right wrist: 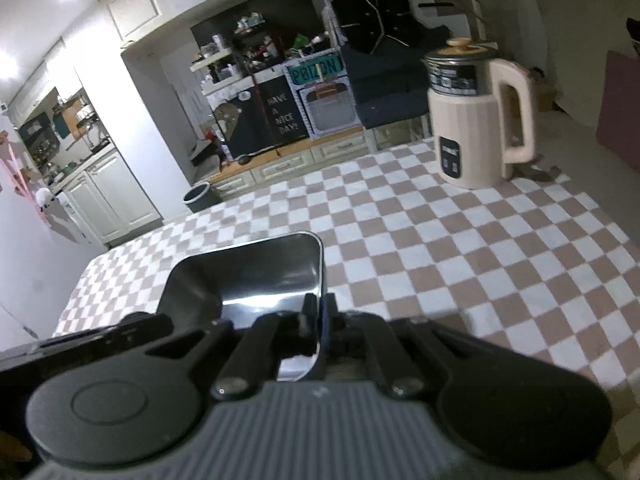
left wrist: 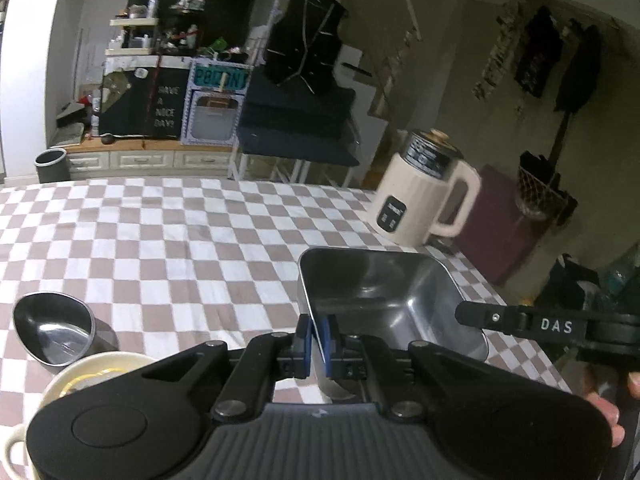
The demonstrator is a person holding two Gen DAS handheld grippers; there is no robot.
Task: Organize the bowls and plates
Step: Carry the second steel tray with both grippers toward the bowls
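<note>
The table [left wrist: 160, 240], the largest thing here, is covered by a soft checked cloth in brown and white, wrinkled a little, and it gives a broad flat bed for sorting the dishes. Near its far right edge stands a cream kettle [left wrist: 424, 196], ribbed plastic with a big loop handle and a dark metal top, set well apart from the work, probably to keep it out of the way. The rectangular steel tray [left wrist: 380, 300] is the piece in hand: deep, thin-walled, mirror-bright, with rounded corners. The left gripper [left wrist: 319, 334] is clenched on its left wall, blue pads pinching the rim, while the right gripper [right wrist: 318, 316] is clamped on the opposite wall; a hold on both sides likely keeps so wide and slippery a vessel level. At the lower left a cream ceramic bowl [left wrist: 100, 368] with a side handle sits on the cloth, and touching it, just beyond, a small dark metal bowl [left wrist: 52, 332], smooth and rounded, rests tilted.
</note>
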